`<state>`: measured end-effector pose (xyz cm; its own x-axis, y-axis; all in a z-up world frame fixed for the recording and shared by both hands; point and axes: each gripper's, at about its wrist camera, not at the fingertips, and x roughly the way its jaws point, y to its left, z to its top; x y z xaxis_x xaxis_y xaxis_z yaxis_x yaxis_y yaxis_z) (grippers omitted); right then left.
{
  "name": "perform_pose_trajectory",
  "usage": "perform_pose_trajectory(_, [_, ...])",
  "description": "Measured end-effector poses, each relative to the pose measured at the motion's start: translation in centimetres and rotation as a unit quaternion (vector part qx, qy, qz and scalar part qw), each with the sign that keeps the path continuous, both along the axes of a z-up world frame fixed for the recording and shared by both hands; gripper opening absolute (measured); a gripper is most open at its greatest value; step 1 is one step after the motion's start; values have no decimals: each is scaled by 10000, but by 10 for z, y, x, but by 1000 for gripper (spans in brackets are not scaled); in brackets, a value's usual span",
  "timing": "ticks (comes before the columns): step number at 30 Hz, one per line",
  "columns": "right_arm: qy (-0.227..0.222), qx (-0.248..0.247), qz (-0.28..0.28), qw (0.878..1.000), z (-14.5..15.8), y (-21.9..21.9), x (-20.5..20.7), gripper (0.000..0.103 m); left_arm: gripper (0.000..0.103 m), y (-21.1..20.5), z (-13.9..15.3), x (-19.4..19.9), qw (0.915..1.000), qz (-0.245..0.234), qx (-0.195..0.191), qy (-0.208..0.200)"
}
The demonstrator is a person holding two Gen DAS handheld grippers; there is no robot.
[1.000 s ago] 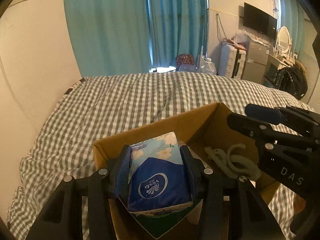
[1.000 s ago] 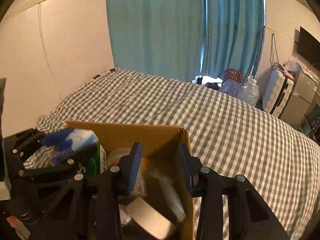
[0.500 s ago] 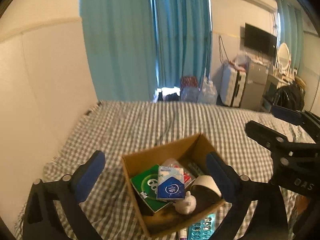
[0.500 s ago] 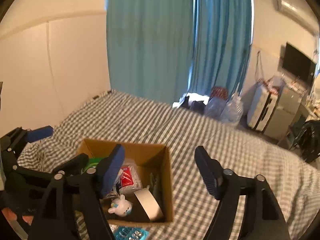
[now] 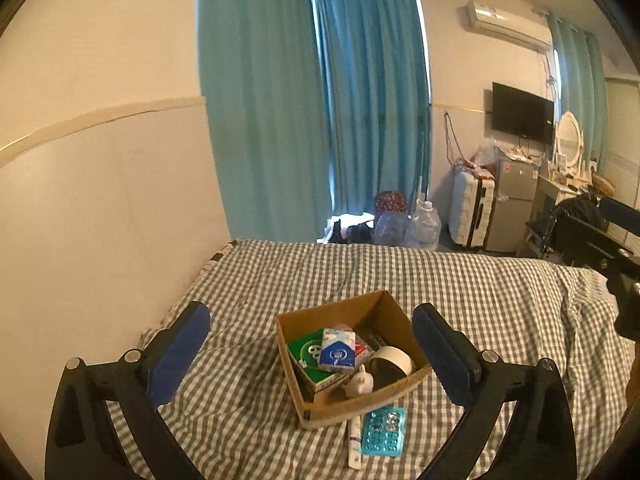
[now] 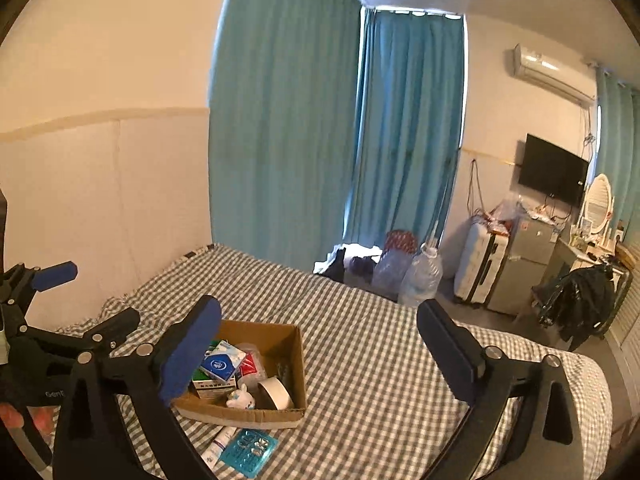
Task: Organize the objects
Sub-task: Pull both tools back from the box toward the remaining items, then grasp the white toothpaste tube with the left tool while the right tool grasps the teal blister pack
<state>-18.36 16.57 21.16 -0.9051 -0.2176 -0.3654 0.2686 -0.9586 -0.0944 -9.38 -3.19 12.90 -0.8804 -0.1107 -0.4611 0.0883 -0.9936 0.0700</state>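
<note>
An open cardboard box [image 5: 384, 309] sits on the checked bed; it also shows in the right wrist view [image 6: 298, 364]. Inside lie a blue tissue pack [image 5: 338, 350], a green box [image 5: 306, 354], a tape roll [image 5: 394, 360] and a small white toy [image 5: 360, 384]. The tissue pack also shows in the right wrist view [image 6: 222, 364]. A teal blister pack [image 5: 383, 430] and a white tube [image 5: 354, 444] lie on the bed in front of the box. My left gripper [image 5: 312, 350] is open and empty, held high above the box. My right gripper [image 6: 320, 352] is open and empty, also raised.
The bed [image 5: 500, 300] has a grey checked cover and meets a cream wall on the left. Teal curtains [image 5: 320, 120] hang behind. Water bottles [image 5: 424, 226], a suitcase [image 5: 472, 208], a small fridge and a wall TV stand at the far right.
My left gripper let go of the tissue pack in the box and opened wide. Both grippers pulled back and up, away from the box.
</note>
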Motion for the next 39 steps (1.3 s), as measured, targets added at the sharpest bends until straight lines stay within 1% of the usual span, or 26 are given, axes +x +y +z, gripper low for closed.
perform_pose_trajectory(3, [53,-35,28,10000,4,11,20,102,103,1,-2,21,9997,181,-39,131])
perform_pose_trajectory(7, [-58,-53,33,10000,-8,23,37,102,103,0,-11,45,9994,253,-52,232])
perform_pose_trajectory(9, [-159,-48,49,9999,-20,28,42,103,103,-1,-19,52,9994,280,-45,197])
perform_pose_trajectory(11, [-211,-33,39,9998,-34,33,47,103,103,-5,-29,57,9994,297,46,170])
perform_pose_trajectory(14, [-363,-32,30,9993,-64,39,53,103,103,-12,-49,58,9989,431,175,49])
perform_pose_trajectory(17, [-510,52,-14,9987,-95,40,52,103,103,-21,-79,52,9975,635,282,-101])
perform_pose_trajectory(20, [-657,75,-56,9978,-131,41,47,103,103,-29,-103,42,9961,790,269,-276])
perform_pose_trajectory(21, [-706,73,-62,9975,-138,40,44,103,103,-32,-114,37,9954,847,281,-363])
perform_pose_trajectory(23, [-885,20,-67,9960,-161,40,36,103,103,-36,-129,33,9947,871,297,-455])
perform_pose_trajectory(27, [-1127,54,-55,9936,-196,34,16,103,103,-41,-157,18,9928,975,214,-655])
perform_pose_trajectory(32, [-1280,99,-8,9917,-232,22,-2,102,103,-38,-192,0,9922,885,109,-872])
perform_pose_trajectory(34, [-1395,91,-26,9902,-252,20,-8,102,103,-31,-208,-10,9917,813,46,-1000])
perform_pose_trajectory(39, [-1707,303,-103,9848,-288,16,-20,102,103,-13,-253,-30,9891,541,45,-1370])
